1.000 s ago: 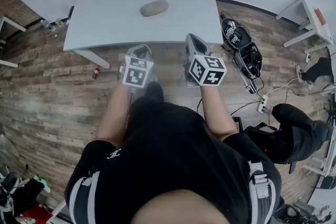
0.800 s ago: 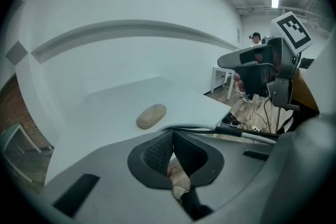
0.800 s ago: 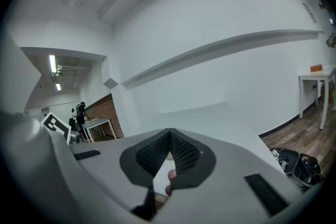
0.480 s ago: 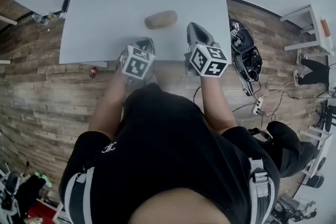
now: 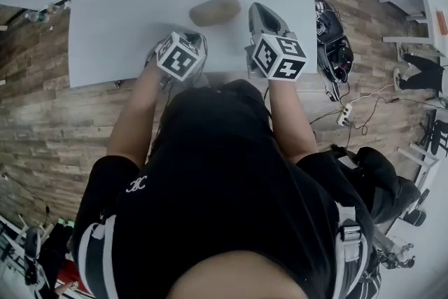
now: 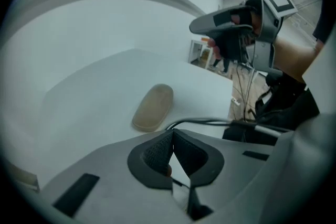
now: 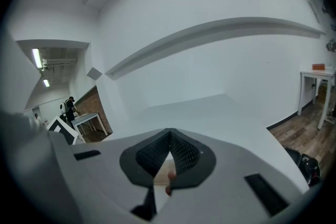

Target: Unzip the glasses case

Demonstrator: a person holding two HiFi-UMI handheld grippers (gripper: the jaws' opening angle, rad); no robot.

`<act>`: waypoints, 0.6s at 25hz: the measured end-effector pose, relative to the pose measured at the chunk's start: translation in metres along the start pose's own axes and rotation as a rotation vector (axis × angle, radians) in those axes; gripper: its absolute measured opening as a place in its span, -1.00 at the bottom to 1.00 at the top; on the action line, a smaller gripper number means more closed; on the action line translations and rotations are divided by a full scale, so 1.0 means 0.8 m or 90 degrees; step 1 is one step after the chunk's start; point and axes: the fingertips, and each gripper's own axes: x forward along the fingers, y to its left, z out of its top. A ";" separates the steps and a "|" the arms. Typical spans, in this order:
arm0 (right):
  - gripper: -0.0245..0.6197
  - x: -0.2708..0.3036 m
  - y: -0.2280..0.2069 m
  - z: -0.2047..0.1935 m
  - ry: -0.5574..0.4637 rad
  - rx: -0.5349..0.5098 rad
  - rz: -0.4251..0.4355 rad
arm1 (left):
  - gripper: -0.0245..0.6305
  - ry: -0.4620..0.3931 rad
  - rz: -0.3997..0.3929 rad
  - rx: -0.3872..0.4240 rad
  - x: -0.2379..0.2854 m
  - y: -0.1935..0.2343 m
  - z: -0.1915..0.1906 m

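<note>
Your left gripper and right gripper are both shut and empty. The case lies on the counter, just ahead. Open up, hold it still, then find the zip.

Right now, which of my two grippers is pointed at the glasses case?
The left gripper: its view has the tan glasses case on the table straight ahead. The right gripper has no case in its view.
</note>
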 end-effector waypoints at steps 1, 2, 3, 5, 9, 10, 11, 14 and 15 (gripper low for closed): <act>-0.91 0.002 -0.007 0.000 -0.001 0.006 -0.007 | -0.92 0.041 -0.020 0.027 0.005 -0.001 -0.009; -0.91 0.003 -0.014 0.001 -0.003 0.012 -0.013 | -0.92 0.084 -0.035 0.060 0.009 0.000 -0.018; -0.91 0.005 -0.021 0.002 -0.005 0.018 -0.019 | -0.92 0.122 -0.041 0.096 0.011 0.003 -0.026; -0.91 0.010 -0.037 0.007 -0.007 0.028 -0.028 | -0.92 0.158 -0.022 0.145 0.015 0.019 -0.026; -0.91 0.024 -0.068 0.021 -0.005 0.039 -0.034 | -0.92 0.094 0.022 0.090 0.023 0.055 0.020; -0.91 0.027 -0.073 0.024 -0.004 0.039 -0.033 | -0.92 0.076 0.028 0.075 0.025 0.060 0.031; -0.91 0.030 -0.077 0.027 -0.002 0.037 -0.031 | -0.92 0.063 0.032 0.064 0.027 0.064 0.040; -0.91 0.035 -0.089 0.035 0.005 0.030 -0.025 | -0.75 0.048 0.005 0.043 0.040 0.065 0.059; -0.91 0.036 -0.094 0.037 0.007 0.027 -0.023 | -0.65 0.044 -0.009 0.037 0.045 0.065 0.066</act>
